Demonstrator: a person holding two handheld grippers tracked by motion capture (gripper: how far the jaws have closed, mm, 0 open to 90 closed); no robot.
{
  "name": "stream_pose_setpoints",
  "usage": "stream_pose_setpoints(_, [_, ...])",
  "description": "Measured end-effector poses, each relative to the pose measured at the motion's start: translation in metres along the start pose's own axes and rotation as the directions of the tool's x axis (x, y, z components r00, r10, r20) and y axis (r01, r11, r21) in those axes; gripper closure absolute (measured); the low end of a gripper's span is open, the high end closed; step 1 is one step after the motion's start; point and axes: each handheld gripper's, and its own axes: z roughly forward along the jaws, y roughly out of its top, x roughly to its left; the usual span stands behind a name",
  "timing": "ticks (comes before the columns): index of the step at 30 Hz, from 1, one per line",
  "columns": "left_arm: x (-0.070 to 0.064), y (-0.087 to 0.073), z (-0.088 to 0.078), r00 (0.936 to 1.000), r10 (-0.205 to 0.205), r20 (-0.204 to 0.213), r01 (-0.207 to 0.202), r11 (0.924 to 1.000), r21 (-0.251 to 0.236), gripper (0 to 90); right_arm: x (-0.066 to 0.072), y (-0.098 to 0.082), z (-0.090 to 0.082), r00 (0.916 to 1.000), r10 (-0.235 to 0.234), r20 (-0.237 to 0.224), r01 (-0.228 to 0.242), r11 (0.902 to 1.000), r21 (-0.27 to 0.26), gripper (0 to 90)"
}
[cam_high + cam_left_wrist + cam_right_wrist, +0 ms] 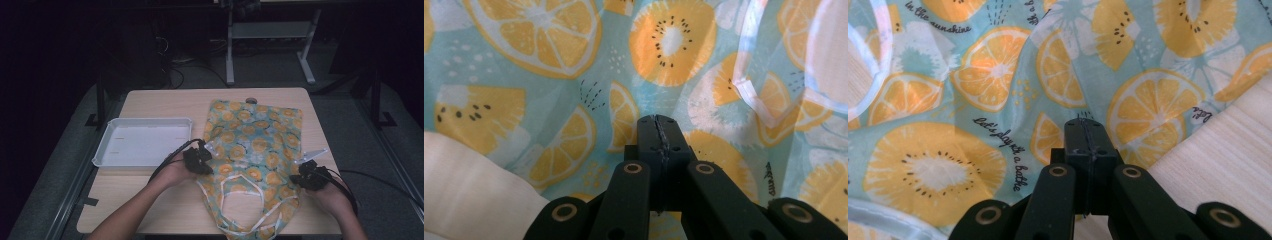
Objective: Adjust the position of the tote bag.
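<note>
Left gripper (199,161) and right gripper (309,175) each sat clenched at a side edge of the fruit-print tote bag (252,150), which lay flat mid-table. No fold made yet. White tray (142,141) stood empty beyond-left.

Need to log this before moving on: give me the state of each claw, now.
Left claw: closed, jaws together over the fruit-print bag; whether it pinches fabric cannot be told.
Right claw: closed, same bag; grip cannot be told.
</note>
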Motion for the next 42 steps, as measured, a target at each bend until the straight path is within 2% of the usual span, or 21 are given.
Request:
stream_pose_setpoints(7, [-0.013,-0.016,-0.004,0.9986,-0.029,0.045,0.031,0.9985,-0.045,90.0,-0.001,0.002,0.001,0.9998,-0.014,-0.011,0.014,0.9999,-0.001,89.7])
stream_pose_setpoints(13, [-0.022,-0.027,-0.006,0.9966,-0.031,0.077,0.037,0.9969,-0.069,90.0,-0.003,0.002,0.002,0.9991,-0.034,-0.027,0.034,0.9994,-0.001,89.7])
stream_pose_setpoints(21, [-0.026,-0.044,-0.013,0.9933,-0.054,0.101,0.062,0.9955,-0.072,90.0,0.016,0.005,0.002,0.9927,-0.106,-0.056,0.108,0.9939,0.024,89.8])
stream_pose_setpoints(22, [-0.027,-0.047,-0.014,0.9930,-0.059,0.103,0.067,0.9950,-0.075,90.0,0.016,0.005,0.002,0.9927,-0.106,-0.056,0.108,0.9939,0.024,89.8])
stream_pose_setpoints(25, [-0.030,-0.056,-0.018,0.9931,-0.064,0.098,0.072,0.9942,-0.080,90.0,0.028,0.005,0.001,0.9880,-0.136,-0.072,0.139,0.9896,0.035,89.7])
stream_pose_setpoints(29, [-0.032,-0.062,-0.022,0.9968,-0.043,0.068,0.048,0.9962,-0.073,90.0,0.037,0.005,0.001,0.9843,-0.158,-0.079,0.162,0.9858,0.045,89.7])
stream_pose_setpoints(32, [-0.033,-0.061,-0.022,0.9982,-0.025,0.055,0.028,0.9979,-0.059,90.0,0.039,0.004,0.000,0.9846,-0.157,-0.077,0.160,0.9863,0.041,89.7])
stream_pose_setpoints(36, [-0.033,-0.058,-0.022,0.9979,-0.021,0.061,0.024,0.9985,-0.049,90.0,0.037,0.002,0.000,0.9830,-0.158,-0.094,0.161,0.9866,0.028,89.5])
stream_pose_setpoints(39, [-0.033,-0.057,-0.027,0.9981,-0.010,0.061,0.014,0.9979,-0.063,90.0,0.034,0.000,-0.003,0.9845,-0.146,-0.097,0.148,0.9889,0.013,89.1])
stream_pose_setpoints(40, [-0.034,-0.057,-0.030,0.9984,-0.006,0.056,0.010,0.9974,-0.071,87.1,0.033,0.000,-0.008,0.9859,-0.138,-0.094,0.138,0.9904,-0.008,88.1])
stream_pose_setpoints(42, [-0.036,-0.058,-0.035,0.9985,-0.016,0.052,0.021,0.9963,-0.084,85.3,0.033,0.000,-0.011,0.9858,-0.138,-0.096,0.136,0.9904,-0.022,87.4])
